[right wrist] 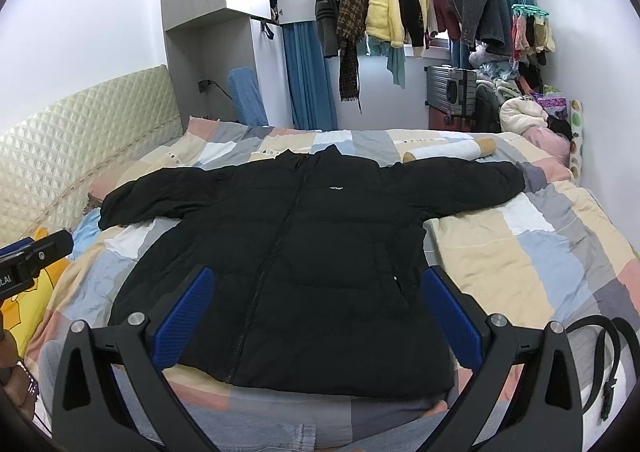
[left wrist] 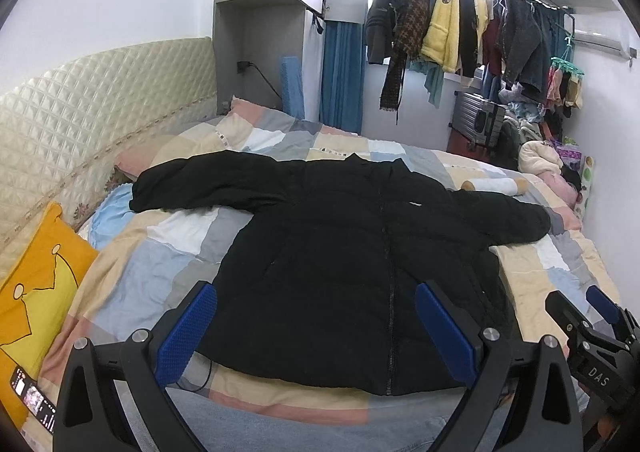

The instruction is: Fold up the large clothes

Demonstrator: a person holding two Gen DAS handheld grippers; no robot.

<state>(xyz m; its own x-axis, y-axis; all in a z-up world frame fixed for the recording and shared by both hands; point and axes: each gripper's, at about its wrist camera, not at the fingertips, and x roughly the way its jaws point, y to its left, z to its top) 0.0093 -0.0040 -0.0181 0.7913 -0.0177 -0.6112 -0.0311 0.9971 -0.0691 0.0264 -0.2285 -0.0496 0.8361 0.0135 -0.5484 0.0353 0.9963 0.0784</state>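
Note:
A black puffer jacket [left wrist: 352, 260] [right wrist: 296, 252] lies flat and face up on the patchwork bed cover [left wrist: 160, 264] [right wrist: 532, 252], zipped, both sleeves spread out sideways. My left gripper [left wrist: 316, 328] hovers open above the jacket's hem, left of the zip, its blue pads [left wrist: 188, 332] wide apart and holding nothing. My right gripper [right wrist: 318, 320] is open too, over the hem right of the zip, nothing between its blue pads [right wrist: 452, 320]. In the left wrist view the right gripper [left wrist: 592, 328] shows at the right edge; in the right wrist view the left gripper [right wrist: 28, 264] shows at the left edge.
A yellow pillow [left wrist: 36, 288] and a phone [left wrist: 34, 400] lie at the bed's left. A black belt [right wrist: 612, 356] lies at the near right. A rolled white cylinder [right wrist: 448, 150] rests beyond the right sleeve. Quilted headboard [left wrist: 80, 108] on the left; hanging clothes [right wrist: 400, 0] at the back.

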